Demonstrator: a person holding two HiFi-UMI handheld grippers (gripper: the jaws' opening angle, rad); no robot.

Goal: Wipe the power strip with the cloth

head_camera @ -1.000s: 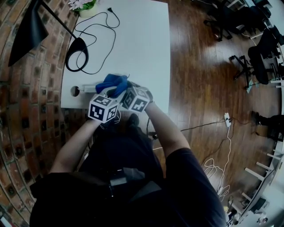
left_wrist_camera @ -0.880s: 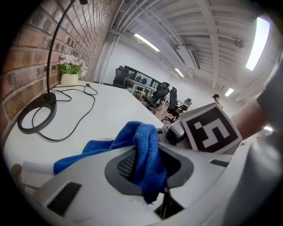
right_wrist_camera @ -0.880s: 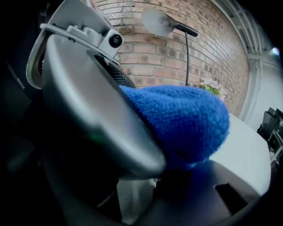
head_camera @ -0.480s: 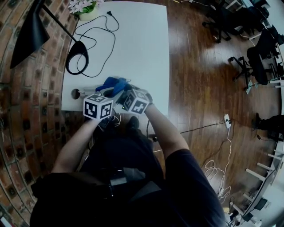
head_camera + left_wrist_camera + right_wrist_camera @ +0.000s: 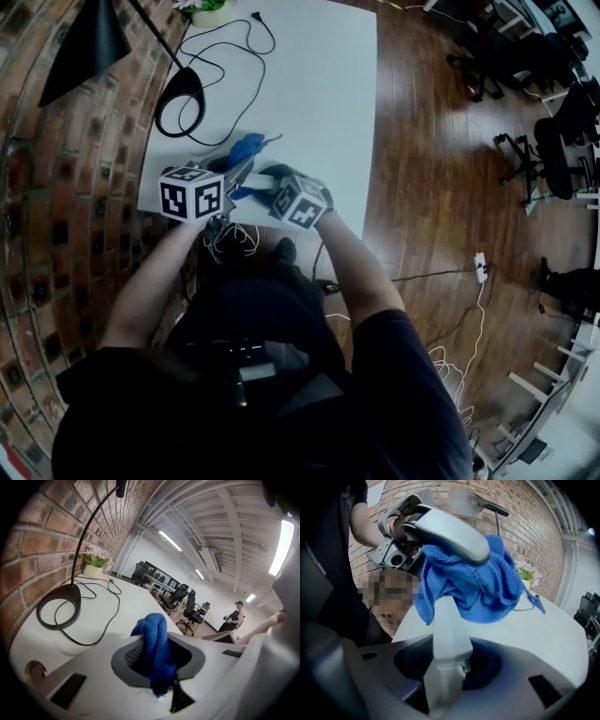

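Right gripper point(image 5: 448, 677) is clamped on the near end of the white power strip point(image 5: 449, 630), jaws part-open to the strip's width. Left gripper point(image 5: 158, 665) is pinched almost closed on a narrow fold of the blue cloth point(image 5: 152, 641). The rest of the cloth is bunched over the strip's far end. All of this sits at the near left corner of the white table point(image 5: 319, 103), by the brick wall. I can't tell if the strip rests on the top or hangs just off it.

Step in hand, as I read it, is wiping the far half of the strip. To do it well:
- Treat your right hand as the fixture and hold it rigid. If it gives, the cloth only shoves the strip around.
- Stroke along the length, not across, with the loose bulk draped over the top face and both edges.
- You only have a thin fold in the pads, so press lightly. A hard drag will likely pull it out.
- You can't reach the end inside the right jaws from here. Finishing it probably needs a regrip at the other end.
- The lamp base point(image 5: 63, 592) lies further up the table, well apart, so it's no issue for short strokes.

Orientation: the strip's long axis runs along the line your right gripper points. In the head view that's from the right gripper up-left toward the left gripper and the wall. The far end is hidden under the cloth. I can't tell which way the socket face points.
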